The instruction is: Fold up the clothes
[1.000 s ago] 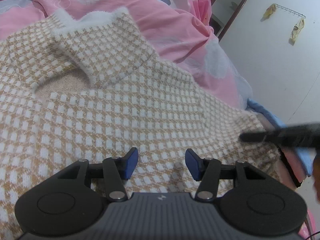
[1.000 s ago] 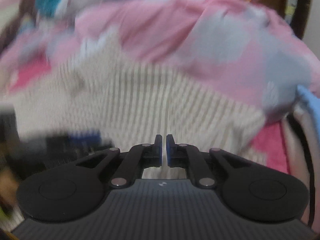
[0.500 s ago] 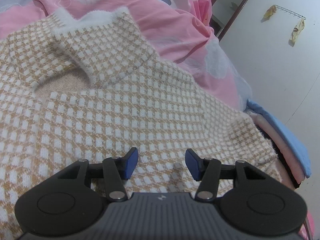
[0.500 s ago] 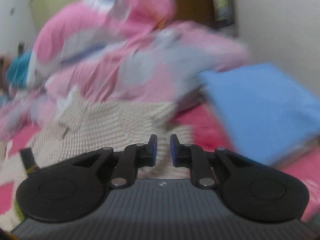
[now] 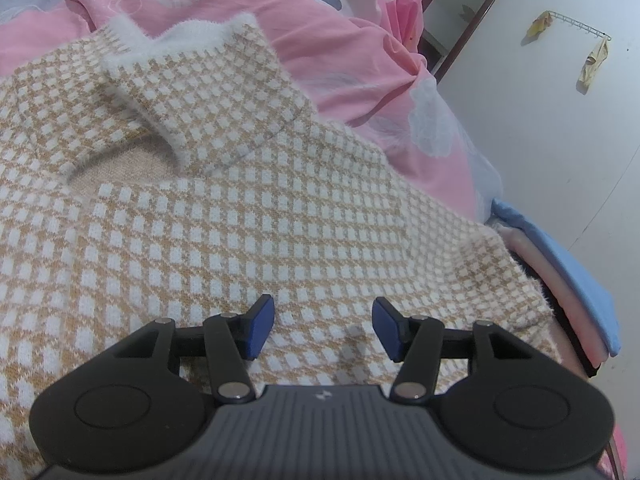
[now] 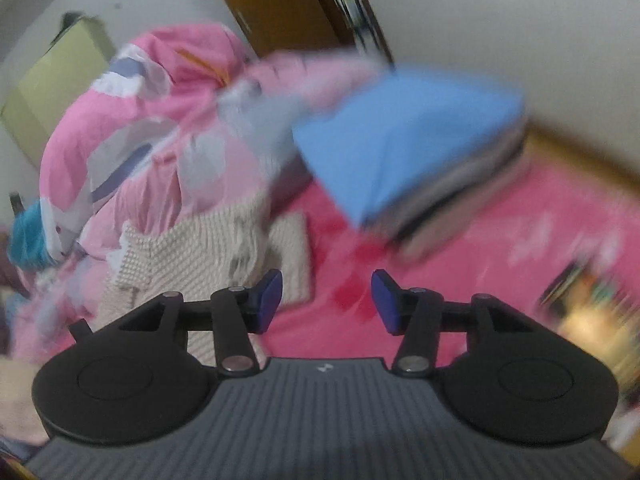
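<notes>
A tan and white checked knit sweater lies spread on the bed, one sleeve with a fluffy white cuff folded across its chest. My left gripper hovers just above the sweater's lower part, open, nothing between its blue pads. In the blurred right wrist view the same sweater lies to the left, away from my right gripper. That gripper hangs over the pink bed sheet; its jaws are opening and hold nothing.
A rumpled pink quilt is heaped behind the sweater. A stack of folded clothes topped by a blue piece sits on the bed to the right, its edge beside the sweater. A white wall with a hook rail lies beyond.
My right gripper left the sweater, swung to the right with a roll, and went from shut to open. It also passed out of the left wrist view. The left gripper stayed still.
</notes>
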Available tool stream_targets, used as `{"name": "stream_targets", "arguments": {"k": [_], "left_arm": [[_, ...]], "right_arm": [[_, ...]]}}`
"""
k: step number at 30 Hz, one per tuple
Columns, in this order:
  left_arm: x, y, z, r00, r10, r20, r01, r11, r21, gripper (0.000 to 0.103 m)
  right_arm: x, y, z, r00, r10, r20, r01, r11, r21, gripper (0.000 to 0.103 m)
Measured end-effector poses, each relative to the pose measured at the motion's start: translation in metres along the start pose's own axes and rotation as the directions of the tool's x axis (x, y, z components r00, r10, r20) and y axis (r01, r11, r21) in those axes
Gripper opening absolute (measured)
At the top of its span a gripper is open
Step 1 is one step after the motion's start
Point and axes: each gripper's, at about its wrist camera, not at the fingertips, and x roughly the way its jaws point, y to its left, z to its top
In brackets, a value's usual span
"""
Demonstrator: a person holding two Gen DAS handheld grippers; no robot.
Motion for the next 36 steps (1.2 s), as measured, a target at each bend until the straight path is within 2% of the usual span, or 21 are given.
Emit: {"name": "stream_targets", "arguments": {"k": [3,6,9,10,14,19,24,27,29,32,34,36], "left_arm": [[0.001,0.000,0.000,1.000,-0.001,0.001,0.001,1.000,-0.002,0.056],[0.001,0.000,0.000,1.000,-0.003,0.002,0.003,1.000,-0.004,0.056],[0.000,0.000,0.000,1.000,-0.004,0.003,0.004,1.000,-0.005,0.056],[0.000,0.000,0.000,1.000,-0.004,0.003,0.004,1.000,-0.005,0.056],[0.000,0.000,0.000,1.000,-0.003,0.003,0.003,1.000,-0.005,0.056],[0.000,0.000,0.001,1.000,-0.002,0.004,0.002,1.000,-0.006,0.056],[-0.001,0.000,0.001,1.000,-0.001,0.004,0.001,1.000,-0.005,0.056],[-0.001,0.000,0.001,1.000,-0.001,0.004,0.001,1.000,-0.005,0.056],[-0.001,0.000,0.001,1.000,0.000,0.005,0.000,1.000,-0.005,0.056],[-0.002,0.000,0.001,1.000,0.000,0.005,0.000,1.000,-0.005,0.056],[-0.002,0.000,0.001,1.000,0.000,0.006,0.000,1.000,-0.005,0.056],[-0.002,0.000,0.000,1.000,-0.001,0.006,0.001,1.000,-0.006,0.056]], "right_arm": [[0.060,-0.012,-0.019,0.995,0.034,-0.095,-0.019,0.987,0.157,0.049],[0.105,-0.025,-0.038,0.985,0.080,-0.152,-0.026,0.944,0.329,0.049],[0.121,-0.027,-0.053,0.989,0.094,-0.118,-0.036,0.907,0.420,0.049],[0.125,-0.025,-0.054,0.990,0.102,-0.095,-0.051,0.898,0.436,0.053],[0.142,-0.013,-0.049,0.993,0.112,-0.041,-0.082,0.890,0.448,0.055],[0.169,-0.003,-0.035,0.996,0.090,-0.021,-0.073,0.906,0.418,0.056],[0.177,0.007,-0.027,0.996,0.091,-0.005,-0.084,0.934,0.347,0.056],[0.184,0.021,-0.026,0.998,0.059,-0.016,-0.054,0.967,0.247,0.049],[0.188,0.028,-0.026,0.999,0.035,-0.022,-0.031,0.981,0.190,0.035],[0.188,0.037,-0.022,1.000,0.011,-0.025,-0.009,0.995,0.100,0.021],[0.182,0.045,-0.017,1.000,0.004,-0.012,-0.003,0.999,0.033,0.015],[0.169,0.058,-0.009,1.000,-0.008,0.025,0.009,0.999,-0.052,0.014]]}}
